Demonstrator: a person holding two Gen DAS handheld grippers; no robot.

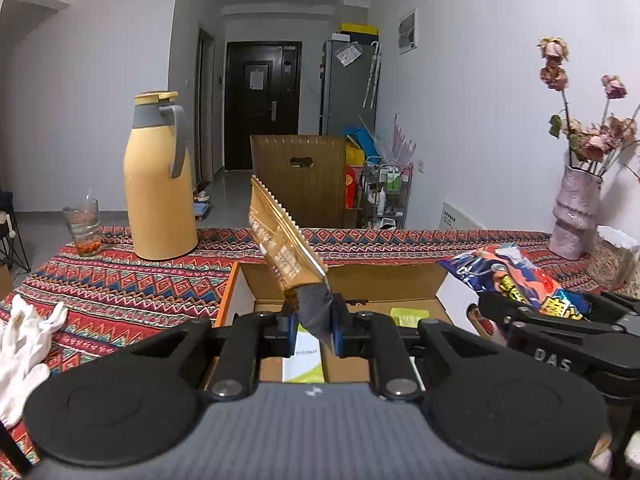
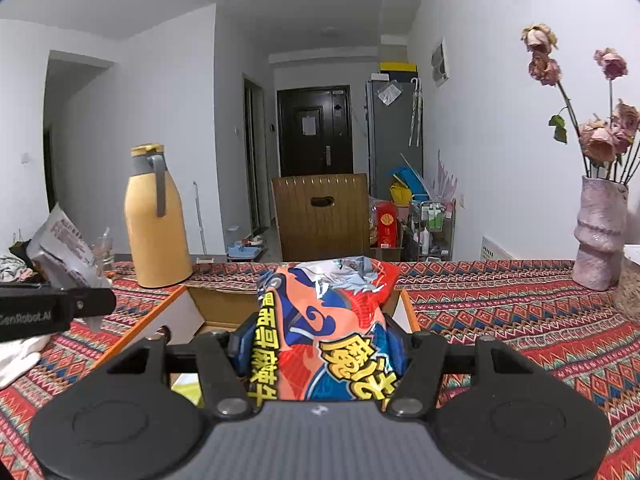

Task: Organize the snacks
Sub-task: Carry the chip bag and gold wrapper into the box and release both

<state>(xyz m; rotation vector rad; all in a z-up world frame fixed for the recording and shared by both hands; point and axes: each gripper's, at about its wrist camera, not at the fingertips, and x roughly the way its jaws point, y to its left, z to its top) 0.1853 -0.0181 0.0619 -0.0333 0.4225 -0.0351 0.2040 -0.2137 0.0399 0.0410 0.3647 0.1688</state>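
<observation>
Snack packs both up off the table rn: tan sachet (image 1: 280,240) pinched by its corner in the left gripper (image 1: 314,326), jaws nearly together on it, tilting toward 11 o'clock over the open cardboard box (image 1: 360,276). Red-blue chip bag (image 2: 328,320) is clamped in the right gripper (image 2: 320,354), jaws approx half apart. Yellow thermos (image 1: 158,184) sits at 10 o'clock of the box, vase w/ dried roses (image 1: 574,216) at 2.

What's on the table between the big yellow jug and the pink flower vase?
In both wrist views, the open cardboard box sits between the yellow jug and the pink vase, on the patterned tablecloth.
</observation>
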